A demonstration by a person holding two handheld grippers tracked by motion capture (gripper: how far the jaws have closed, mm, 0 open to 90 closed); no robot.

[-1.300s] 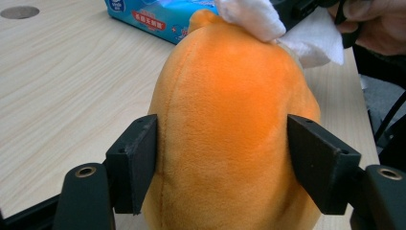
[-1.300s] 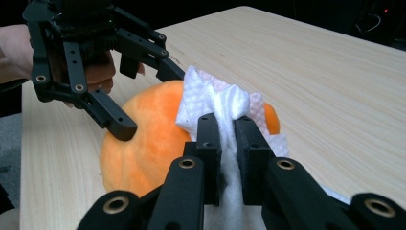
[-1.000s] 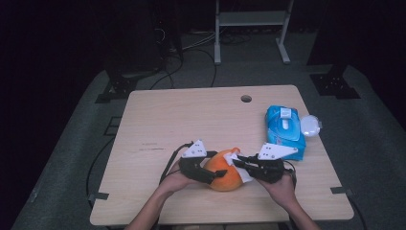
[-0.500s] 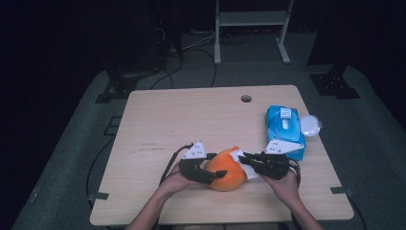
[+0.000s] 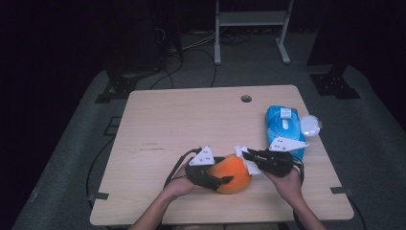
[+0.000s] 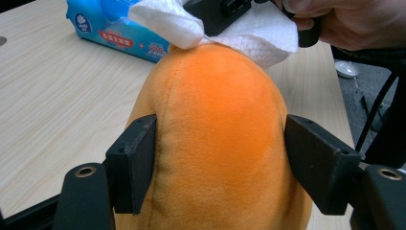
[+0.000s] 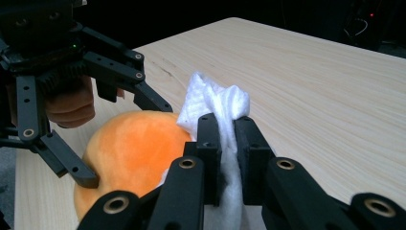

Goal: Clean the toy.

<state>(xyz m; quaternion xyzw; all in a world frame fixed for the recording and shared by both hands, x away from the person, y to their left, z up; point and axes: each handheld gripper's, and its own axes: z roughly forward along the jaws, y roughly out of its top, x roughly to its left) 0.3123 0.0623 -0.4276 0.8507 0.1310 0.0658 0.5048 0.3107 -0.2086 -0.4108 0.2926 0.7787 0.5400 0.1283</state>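
An orange plush toy [image 5: 235,173] lies near the table's front edge. My left gripper [image 5: 224,175] reaches in from the left. Its jaws have just been closing, and both pads [image 6: 131,163] now press into the sides of the plush toy [image 6: 220,124]. My right gripper [image 5: 246,155] comes from the right, shut on a bunched white wipe [image 7: 215,98] that rests on the plush toy's top. In the left gripper view the wipe [image 6: 258,31] drapes over the far end of the plush toy. In the right gripper view the left gripper [image 7: 125,143] straddles the plush toy [image 7: 129,143].
A blue pack of wet wipes [image 5: 283,125] lies at the right of the wooden table [image 5: 182,120], with a round white lid [image 5: 311,125] beside it at the table's edge. A cable hole [image 5: 246,98] sits at the far middle. Dark floor and a metal stand lie beyond.
The left jaws have drawn in onto the plush toy's sides. The right gripper has shifted slightly with the wipe on the plush toy's top. Both hands have stayed about in place.
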